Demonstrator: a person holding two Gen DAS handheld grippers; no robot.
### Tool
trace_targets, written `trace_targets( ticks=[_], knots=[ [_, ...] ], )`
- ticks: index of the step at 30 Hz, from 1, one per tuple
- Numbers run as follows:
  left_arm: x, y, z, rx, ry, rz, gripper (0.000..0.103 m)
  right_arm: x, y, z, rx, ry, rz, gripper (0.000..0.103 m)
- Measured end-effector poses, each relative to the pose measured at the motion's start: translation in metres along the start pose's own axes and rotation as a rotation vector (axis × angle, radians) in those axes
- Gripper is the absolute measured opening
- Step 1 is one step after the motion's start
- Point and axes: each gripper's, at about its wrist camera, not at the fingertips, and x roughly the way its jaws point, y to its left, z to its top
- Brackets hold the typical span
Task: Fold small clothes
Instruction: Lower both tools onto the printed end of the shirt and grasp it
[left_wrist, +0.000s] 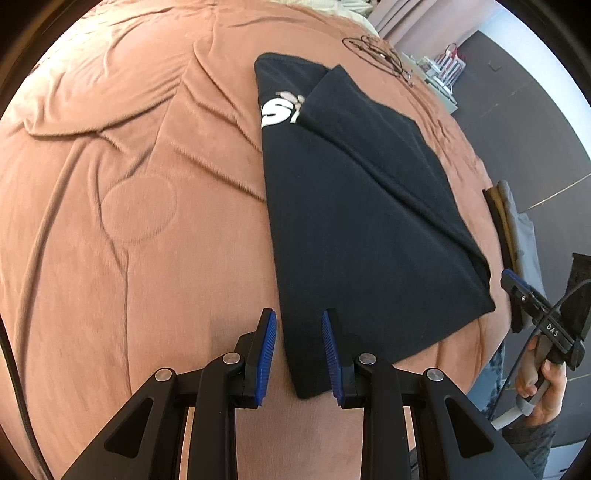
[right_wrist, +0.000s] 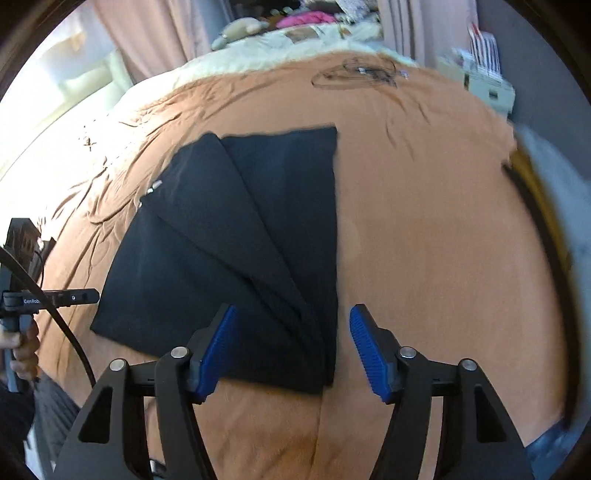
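A black garment (left_wrist: 362, 229) lies on the brown bedspread (left_wrist: 129, 258), its sides folded inward into overlapping flaps, with a bit of white print (left_wrist: 275, 114) showing at the far end. My left gripper (left_wrist: 299, 350) hovers over its near left corner. The jaws are narrowly apart and the pads are not pressing the cloth. In the right wrist view the same garment (right_wrist: 229, 251) runs away from me. My right gripper (right_wrist: 293, 347) stands wide open above its near right corner, holding nothing. The right gripper (left_wrist: 517, 291) also shows at the bed's edge, in a hand (left_wrist: 543, 387).
A coiled black cord (left_wrist: 376, 51) lies at the far end of the bed. A stack of folded clothes (left_wrist: 509, 214) sits at the bed's right edge. Cream bedding (right_wrist: 277, 51) and curtains lie beyond; a box and shelf (right_wrist: 487, 85) stand at the far right.
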Motion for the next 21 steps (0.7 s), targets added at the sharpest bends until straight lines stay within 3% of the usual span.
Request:
trace_targets(
  ticks=[5,14,21],
  knots=[
    [0.005,0.001,0.016,-0.003,-0.017,-0.013,0.036,0.023,0.041,0.023,-0.101,0.050,0.005,0.062],
    [0.027,0.008,0.055,0.002,-0.012,-0.020,0.036,0.099,0.092,0.059,-0.237,0.138,-0.039,0.079],
    [0.040,0.012,0.082,0.019,-0.008,-0.032,0.036,0.152,0.115,0.076,-0.322,0.196,-0.068,0.081]
  ],
)
